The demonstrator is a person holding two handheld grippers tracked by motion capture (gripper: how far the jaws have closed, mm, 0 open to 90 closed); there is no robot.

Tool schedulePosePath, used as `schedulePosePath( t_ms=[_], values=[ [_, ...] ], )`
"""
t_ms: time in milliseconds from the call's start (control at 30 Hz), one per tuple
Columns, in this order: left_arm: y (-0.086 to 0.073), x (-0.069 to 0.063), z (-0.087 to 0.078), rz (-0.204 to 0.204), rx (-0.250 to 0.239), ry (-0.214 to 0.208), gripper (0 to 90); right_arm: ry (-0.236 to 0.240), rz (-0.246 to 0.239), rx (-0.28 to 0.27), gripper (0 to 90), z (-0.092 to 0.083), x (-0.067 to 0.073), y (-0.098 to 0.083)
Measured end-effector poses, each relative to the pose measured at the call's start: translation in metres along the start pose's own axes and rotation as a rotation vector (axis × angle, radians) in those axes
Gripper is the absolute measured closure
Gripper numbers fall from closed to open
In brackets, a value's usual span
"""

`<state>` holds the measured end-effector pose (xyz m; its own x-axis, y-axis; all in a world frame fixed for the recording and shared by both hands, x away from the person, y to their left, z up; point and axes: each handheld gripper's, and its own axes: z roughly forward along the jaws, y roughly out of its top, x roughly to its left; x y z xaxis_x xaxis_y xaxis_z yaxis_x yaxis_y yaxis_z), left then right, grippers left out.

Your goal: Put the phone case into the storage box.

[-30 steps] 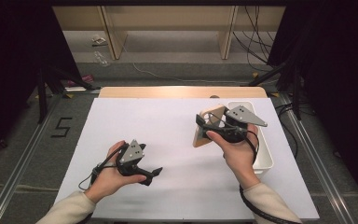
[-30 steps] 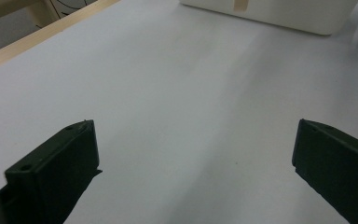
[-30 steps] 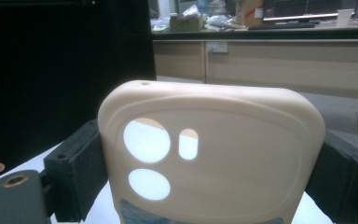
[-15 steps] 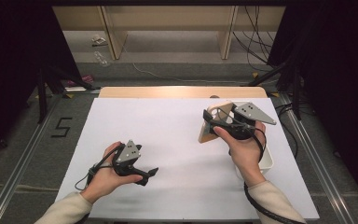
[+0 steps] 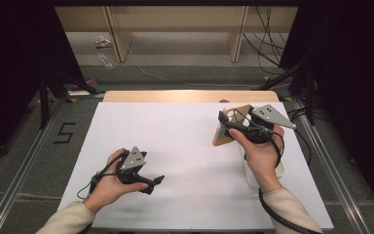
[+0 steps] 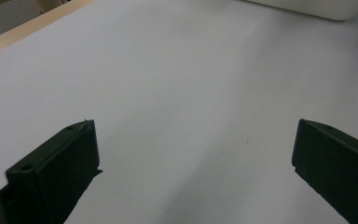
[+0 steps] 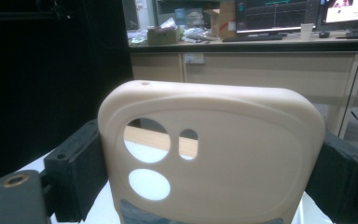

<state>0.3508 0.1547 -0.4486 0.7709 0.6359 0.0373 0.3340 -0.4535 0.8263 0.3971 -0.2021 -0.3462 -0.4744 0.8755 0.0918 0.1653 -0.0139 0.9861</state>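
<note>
One mark reads clearly: a black "5" (image 5: 65, 132). It's on the grey floor (image 5: 39, 161), just off the surface's left edge.

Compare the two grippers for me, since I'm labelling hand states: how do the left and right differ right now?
The right gripper is shut on a beige phone case; the left gripper is open with nothing between its jaws. The right gripper is raised near the white bin; the left gripper sits low over the white table. Both are black and each is held in one hand.
</note>
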Motion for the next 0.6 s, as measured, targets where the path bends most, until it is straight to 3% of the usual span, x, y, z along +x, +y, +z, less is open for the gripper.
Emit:
schedulePosePath(
  t_ms=[600],
  values=[
    [0.000, 0.001, 0.000, -0.002, -0.001, 0.003, 0.2, -0.049, -0.003, -0.025, 12.2, -0.008, -0.014, 0.009]
  ],
)
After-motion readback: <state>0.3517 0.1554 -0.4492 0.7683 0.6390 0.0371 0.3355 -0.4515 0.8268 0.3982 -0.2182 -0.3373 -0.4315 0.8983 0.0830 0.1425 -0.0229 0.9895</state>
